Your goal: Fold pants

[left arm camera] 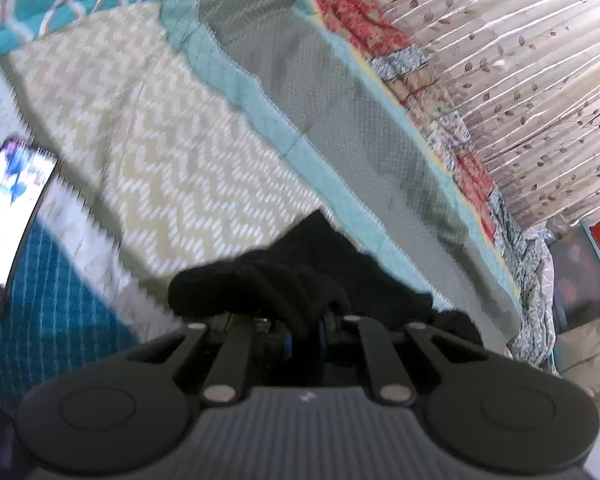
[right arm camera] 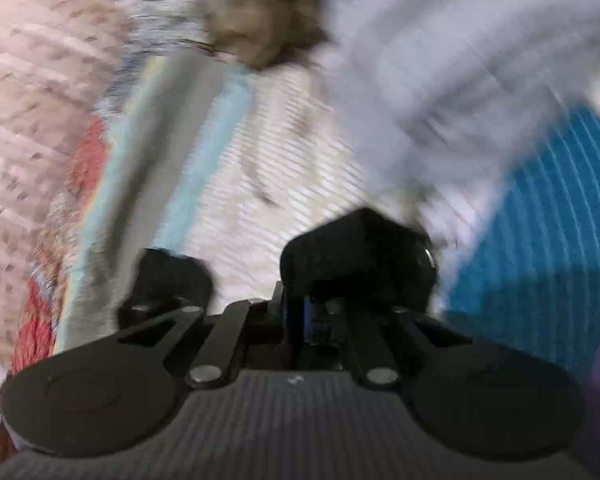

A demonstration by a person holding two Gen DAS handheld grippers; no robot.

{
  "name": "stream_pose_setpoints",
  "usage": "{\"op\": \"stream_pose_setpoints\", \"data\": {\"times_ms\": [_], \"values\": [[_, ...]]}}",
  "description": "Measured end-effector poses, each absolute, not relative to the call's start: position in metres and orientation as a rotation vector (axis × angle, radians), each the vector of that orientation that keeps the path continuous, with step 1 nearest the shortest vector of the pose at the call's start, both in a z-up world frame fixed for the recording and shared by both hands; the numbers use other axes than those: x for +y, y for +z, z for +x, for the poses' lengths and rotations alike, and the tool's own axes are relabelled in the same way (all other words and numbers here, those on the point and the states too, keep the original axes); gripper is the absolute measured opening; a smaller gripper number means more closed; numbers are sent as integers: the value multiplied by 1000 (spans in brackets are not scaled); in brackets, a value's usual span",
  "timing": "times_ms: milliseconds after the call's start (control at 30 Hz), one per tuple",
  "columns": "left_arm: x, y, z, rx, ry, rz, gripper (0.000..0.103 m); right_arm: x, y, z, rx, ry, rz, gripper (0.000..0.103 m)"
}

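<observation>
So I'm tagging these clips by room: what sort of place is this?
Most likely a bedroom at home. The work surface looks like a bed: a patchwork quilt with a zigzag-patterned blanket on it, and a leaf-print curtain hanging beside it. A lit phone lies on the bedding.

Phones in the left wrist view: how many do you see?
1. The phone lies at the left edge, on the bedding; others may be hidden.

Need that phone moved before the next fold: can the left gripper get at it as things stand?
Probably not: the left gripper is shut on a bunch of black fabric, so its jaws are occupied. The phone lies unobstructed on the bedspread.
</observation>
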State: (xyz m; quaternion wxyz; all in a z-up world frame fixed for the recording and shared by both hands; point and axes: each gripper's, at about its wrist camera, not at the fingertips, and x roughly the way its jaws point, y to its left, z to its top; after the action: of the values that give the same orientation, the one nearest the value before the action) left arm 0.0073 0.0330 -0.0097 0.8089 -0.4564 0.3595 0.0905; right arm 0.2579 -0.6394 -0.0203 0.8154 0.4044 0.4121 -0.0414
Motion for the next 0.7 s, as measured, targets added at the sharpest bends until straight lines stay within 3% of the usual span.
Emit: {"op": "stream_pose_setpoints", "data": {"times_ms": [167,267,367,533,600,667,700], "values": [[41,27,24,654,160,-1000,10,-628,61,278,639,55,782,10],[30,35,14,630,133,-959,10,-646,78,265,546,78,784,10],[15,5,0,713,118,-957,10,-672,53,244,556,39,772,10],[-23,-83,-22,971,159,-954,10,-710,-34,205,728,-136,722,10],[-37,-104,-31,1050,175,-918,16,-720,-60,188,778,-213,721,17],[-38,-106,-42,1061,176,-889,20,-731,-71,170,782,-318,737,39],[-34,-101,-48,1045,168,-888,24,-736,-70,161,756,-356,740,42]]}}
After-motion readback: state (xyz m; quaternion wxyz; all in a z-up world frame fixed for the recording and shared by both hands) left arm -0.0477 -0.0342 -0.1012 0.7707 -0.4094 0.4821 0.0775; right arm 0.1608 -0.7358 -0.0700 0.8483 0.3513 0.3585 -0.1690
